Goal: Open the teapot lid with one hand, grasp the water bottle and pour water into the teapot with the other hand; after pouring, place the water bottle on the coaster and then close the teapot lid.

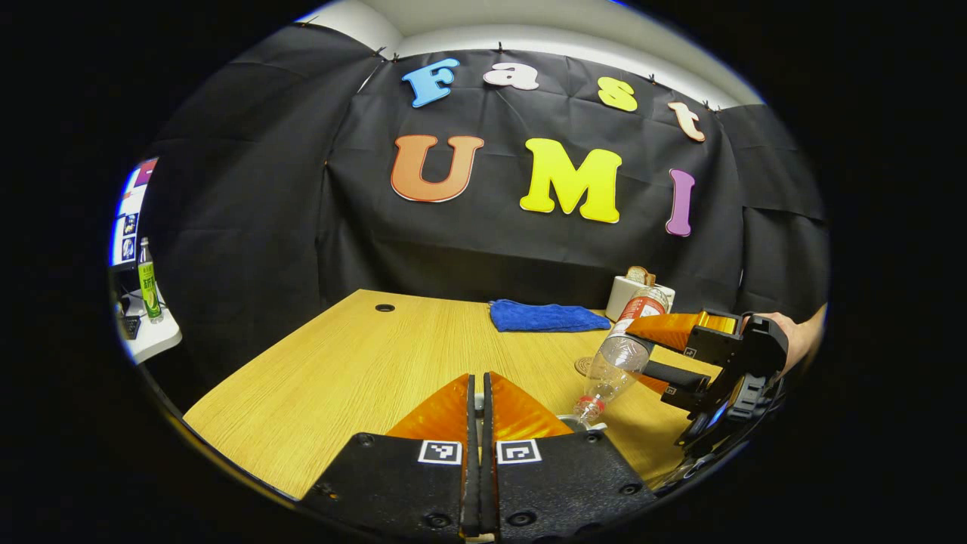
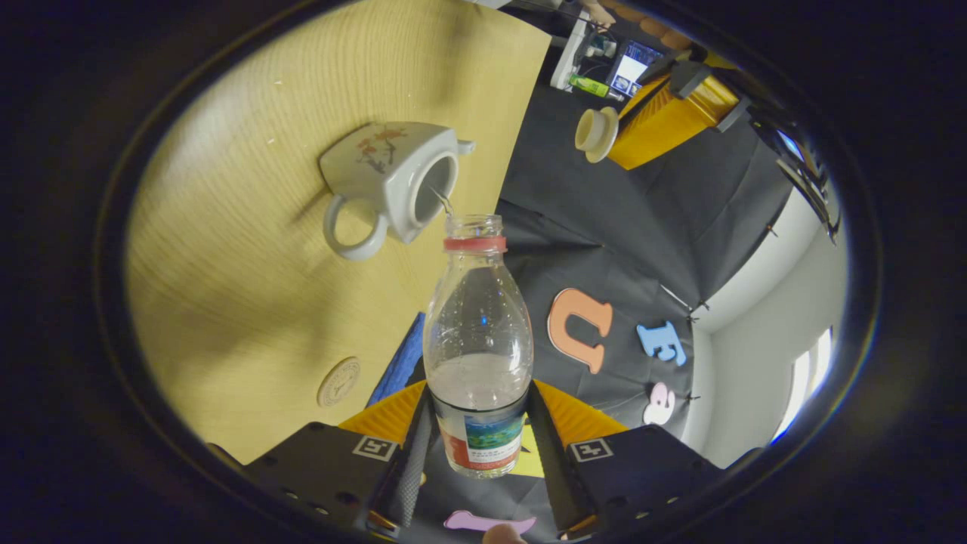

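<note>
My right gripper (image 2: 477, 397) is shut on a clear water bottle (image 2: 477, 332) with a red neck ring. The bottle is uncapped and tilted mouth-down, and a thin stream of water runs into the open white teapot (image 2: 393, 177) on the wooden table (image 2: 249, 249). In the left gripper view the tilted bottle (image 1: 623, 351) hangs in the right gripper (image 1: 651, 352) over the teapot's rim (image 1: 580, 428). My left gripper (image 1: 477, 385) has its fingers shut. In the right gripper view the white teapot lid (image 2: 596, 133) sits at the left gripper's tips, off to the side of the pot. A round coaster (image 2: 338, 381) lies on the table.
A folded blue cloth (image 1: 548, 316) lies at the table's far edge. Beside it stands a white toaster (image 1: 631, 296) with bread. The coaster (image 1: 582, 366) lies just beyond the bottle. A green bottle (image 1: 149, 283) stands on a side desk at the far left.
</note>
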`<act>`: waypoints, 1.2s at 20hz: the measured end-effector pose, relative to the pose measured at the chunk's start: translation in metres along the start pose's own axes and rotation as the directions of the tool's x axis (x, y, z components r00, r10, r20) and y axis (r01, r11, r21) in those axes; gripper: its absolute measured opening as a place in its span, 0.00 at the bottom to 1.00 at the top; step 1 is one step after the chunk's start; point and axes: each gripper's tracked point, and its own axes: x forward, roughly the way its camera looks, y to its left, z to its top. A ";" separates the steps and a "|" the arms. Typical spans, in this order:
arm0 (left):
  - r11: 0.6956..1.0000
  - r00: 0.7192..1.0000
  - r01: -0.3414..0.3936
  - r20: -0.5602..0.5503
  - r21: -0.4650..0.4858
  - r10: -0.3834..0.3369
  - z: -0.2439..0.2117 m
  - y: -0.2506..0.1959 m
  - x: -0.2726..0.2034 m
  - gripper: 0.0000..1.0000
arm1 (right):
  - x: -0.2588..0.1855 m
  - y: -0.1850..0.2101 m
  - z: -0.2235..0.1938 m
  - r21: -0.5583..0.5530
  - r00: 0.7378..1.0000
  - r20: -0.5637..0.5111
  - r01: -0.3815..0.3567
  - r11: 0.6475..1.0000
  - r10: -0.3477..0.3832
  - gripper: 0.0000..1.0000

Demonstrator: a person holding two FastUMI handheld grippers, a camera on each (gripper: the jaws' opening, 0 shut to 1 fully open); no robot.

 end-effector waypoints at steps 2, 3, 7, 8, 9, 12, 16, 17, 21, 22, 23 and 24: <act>1.000 1.000 -0.002 -0.001 -0.001 0.002 0.000 0.002 -0.001 0.03 | -0.001 -0.003 0.002 -0.021 1.000 0.005 0.004 1.000 -0.004 0.67; 1.000 1.000 -0.001 -0.001 -0.003 0.001 0.000 0.002 -0.001 0.03 | -0.001 -0.005 0.003 -0.034 1.000 0.007 0.007 0.999 -0.007 0.67; 1.000 1.000 0.003 0.002 -0.001 -0.003 0.001 0.001 -0.001 0.03 | 0.000 -0.008 0.001 -0.059 1.000 0.007 0.017 0.998 -0.017 0.68; 1.000 1.000 0.004 0.003 -0.002 -0.004 0.002 0.001 -0.002 0.03 | 0.000 -0.009 0.002 -0.064 1.000 0.008 0.020 0.998 -0.020 0.68; 1.000 1.000 0.006 0.003 -0.002 -0.006 0.002 0.001 -0.002 0.03 | -0.001 -0.010 0.003 -0.070 1.000 0.010 0.024 0.997 -0.024 0.68; 1.000 1.000 0.006 0.002 -0.006 -0.006 0.001 0.002 -0.002 0.03 | -0.001 -0.014 0.003 -0.088 0.999 0.016 0.033 0.996 -0.031 0.67; 1.000 1.000 0.010 0.000 -0.008 -0.010 0.001 0.001 -0.001 0.03 | -0.002 -0.012 0.004 -0.099 1.000 0.013 0.029 0.995 -0.028 0.68; 1.000 1.000 0.012 -0.001 -0.008 -0.012 0.001 0.000 -0.002 0.03 | -0.001 -0.013 0.003 -0.100 1.000 0.013 0.029 0.995 -0.028 0.68; 1.000 1.000 0.014 -0.001 -0.009 -0.014 0.002 0.000 -0.002 0.03 | -0.001 -0.014 0.006 -0.109 0.999 0.017 0.035 0.993 -0.034 0.67; 1.000 1.000 0.013 0.001 -0.008 -0.013 0.003 0.000 -0.002 0.03 | -0.002 -0.015 0.006 -0.106 0.999 0.020 0.036 0.994 -0.034 0.67; 1.000 1.000 0.010 0.000 -0.008 -0.010 0.003 0.001 -0.002 0.03 | 0.000 -0.014 0.006 -0.093 0.999 0.022 0.034 0.995 -0.032 0.68; 1.000 1.000 0.010 0.000 -0.007 -0.010 0.003 0.001 -0.002 0.03 | 0.000 -0.011 0.006 -0.075 0.999 0.023 0.028 0.997 -0.026 0.68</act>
